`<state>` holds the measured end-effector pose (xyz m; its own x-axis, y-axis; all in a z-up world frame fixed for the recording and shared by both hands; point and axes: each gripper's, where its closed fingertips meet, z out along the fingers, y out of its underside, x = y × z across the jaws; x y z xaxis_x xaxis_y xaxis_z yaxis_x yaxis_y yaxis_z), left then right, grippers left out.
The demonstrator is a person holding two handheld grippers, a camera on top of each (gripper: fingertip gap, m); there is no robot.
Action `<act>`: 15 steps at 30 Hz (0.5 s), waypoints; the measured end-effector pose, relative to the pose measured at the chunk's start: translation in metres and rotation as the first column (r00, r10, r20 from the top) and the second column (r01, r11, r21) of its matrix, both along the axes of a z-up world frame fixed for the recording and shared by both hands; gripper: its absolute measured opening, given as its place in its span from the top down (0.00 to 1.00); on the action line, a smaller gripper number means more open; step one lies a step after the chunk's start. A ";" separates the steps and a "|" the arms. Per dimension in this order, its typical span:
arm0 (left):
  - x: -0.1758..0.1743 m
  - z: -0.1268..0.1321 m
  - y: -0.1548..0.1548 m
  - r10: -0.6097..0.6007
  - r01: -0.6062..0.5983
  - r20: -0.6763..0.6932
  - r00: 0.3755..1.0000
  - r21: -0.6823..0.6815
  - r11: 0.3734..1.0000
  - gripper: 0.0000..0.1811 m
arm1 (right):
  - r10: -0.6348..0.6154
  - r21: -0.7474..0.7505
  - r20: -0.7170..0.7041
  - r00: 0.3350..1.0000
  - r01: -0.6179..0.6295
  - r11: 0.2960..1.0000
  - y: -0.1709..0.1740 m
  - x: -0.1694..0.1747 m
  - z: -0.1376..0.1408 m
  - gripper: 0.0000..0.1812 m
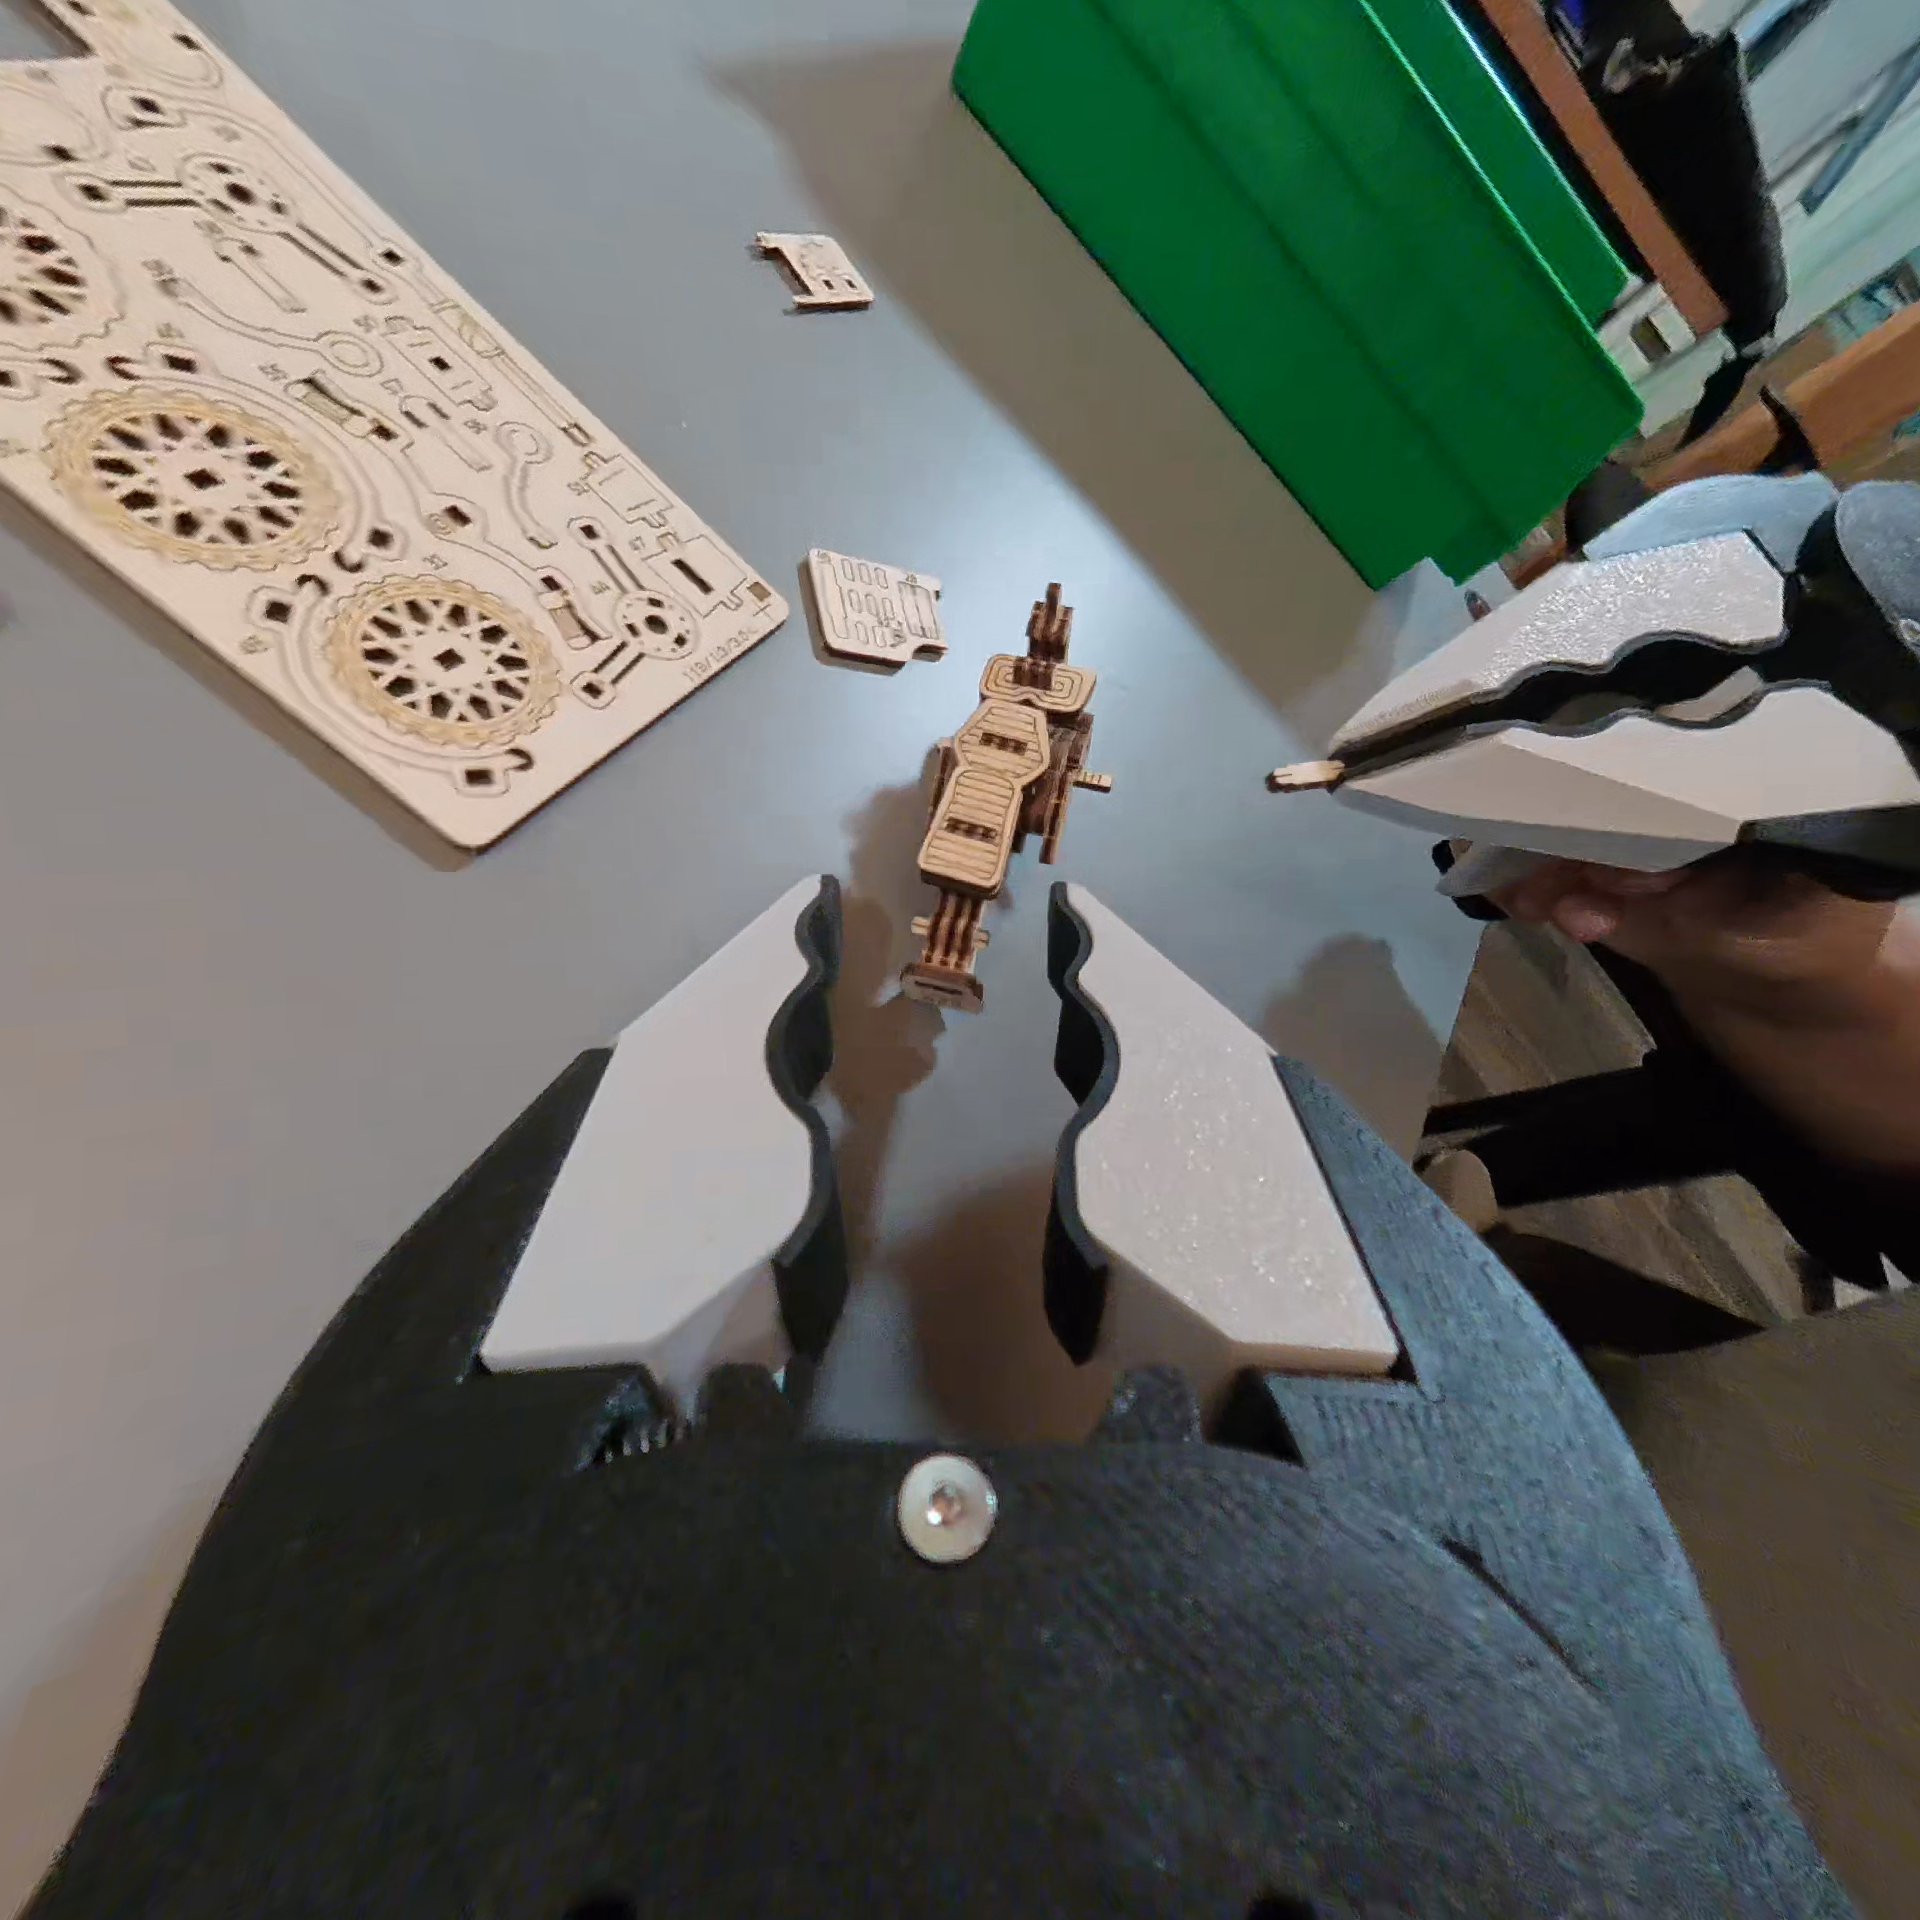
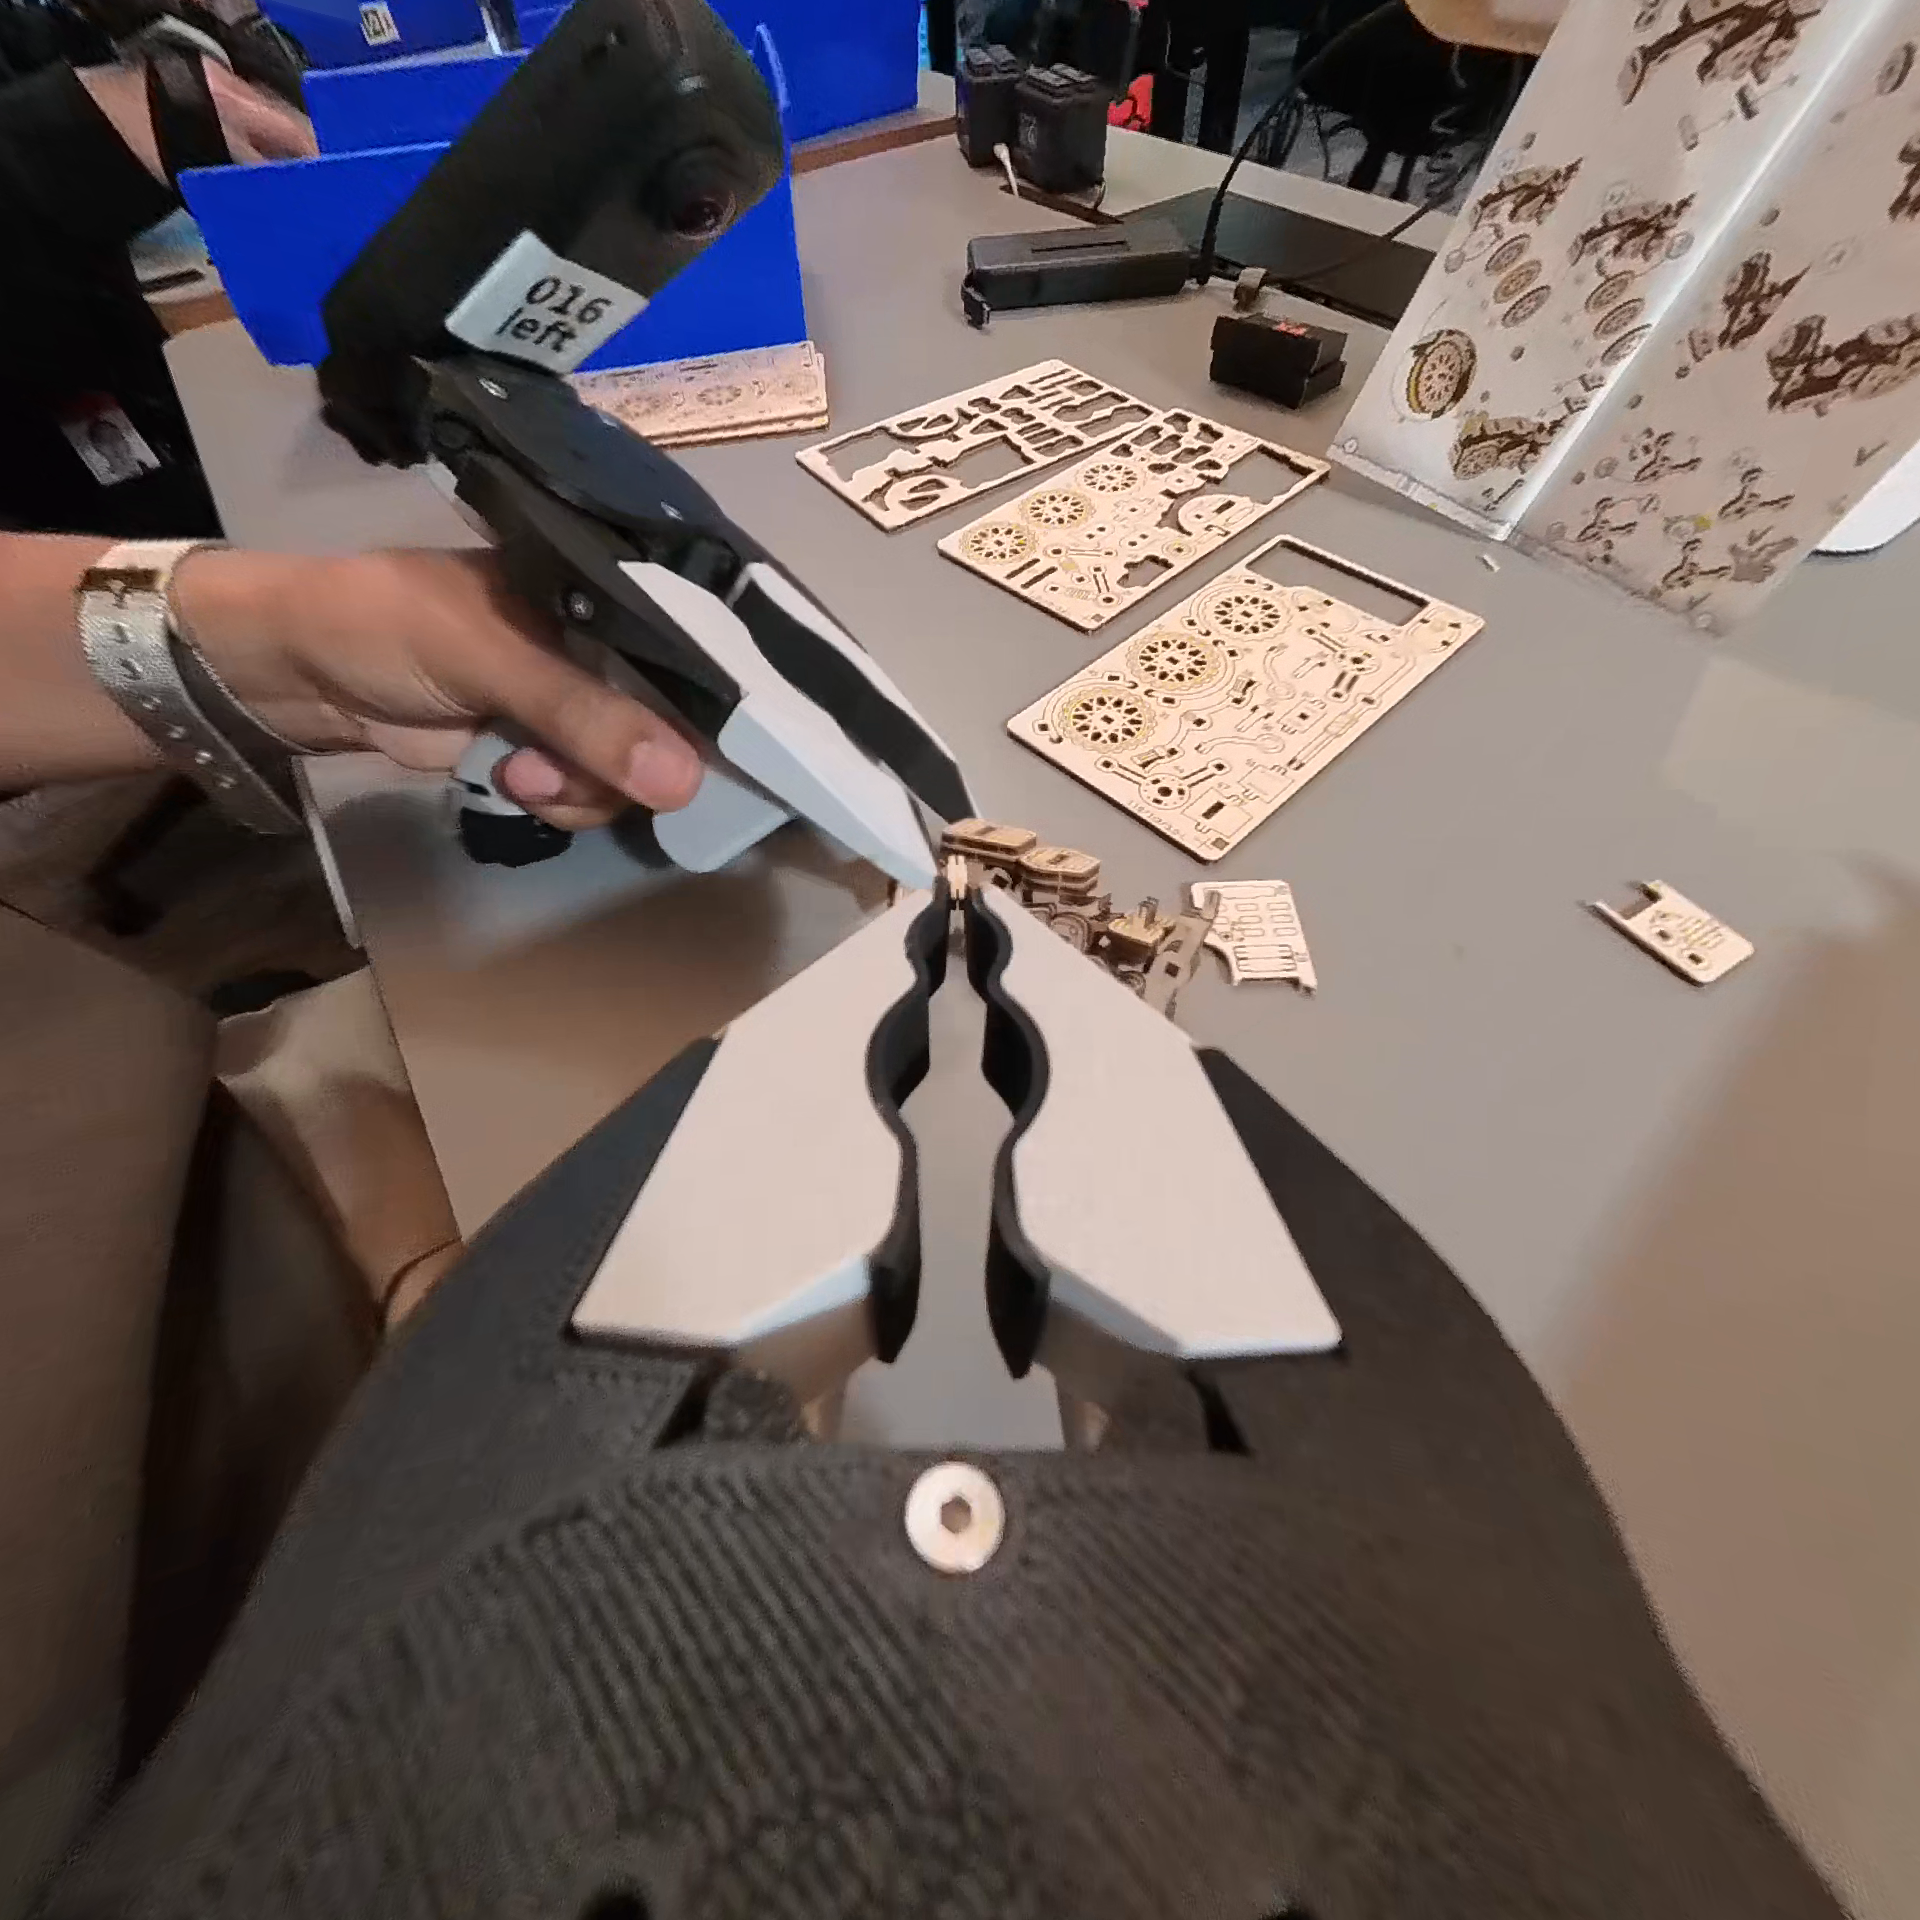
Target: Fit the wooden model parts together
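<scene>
One gripper (image 1: 940,914) agape, other (image 2: 957,902) pinching peg (image 1: 1304,774)

Even overhead light, soft shadows on grey table (image 1: 312,1039); fisheye bending edges, foreground slightly blurred

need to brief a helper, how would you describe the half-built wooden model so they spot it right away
On the grey table, past the corner of the big wooden sheet, it stands ahead of the open left tool. The half-built model is the only stacked, darker piece; the two nearby parts lie flat.
</scene>
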<state>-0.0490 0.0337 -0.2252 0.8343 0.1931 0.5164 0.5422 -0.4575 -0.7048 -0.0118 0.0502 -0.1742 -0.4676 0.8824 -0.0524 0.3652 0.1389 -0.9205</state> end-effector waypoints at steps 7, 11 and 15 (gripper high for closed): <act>0.017 -0.006 0.009 -0.125 0.123 -0.037 0.992 -0.050 0.991 0.89 | -0.011 -0.087 0.031 0.999 0.014 0.996 0.005 0.000 -0.001 1.00; 0.017 -0.006 0.009 -0.105 0.104 -0.007 0.994 -0.043 0.994 0.93 | -0.025 -0.076 0.072 0.997 0.030 0.997 0.006 -0.001 -0.009 1.00; 0.018 -0.003 0.011 -0.046 0.045 0.104 0.993 0.008 0.999 0.93 | -0.050 -0.041 0.128 0.991 0.055 0.998 0.005 -0.003 -0.023 1.00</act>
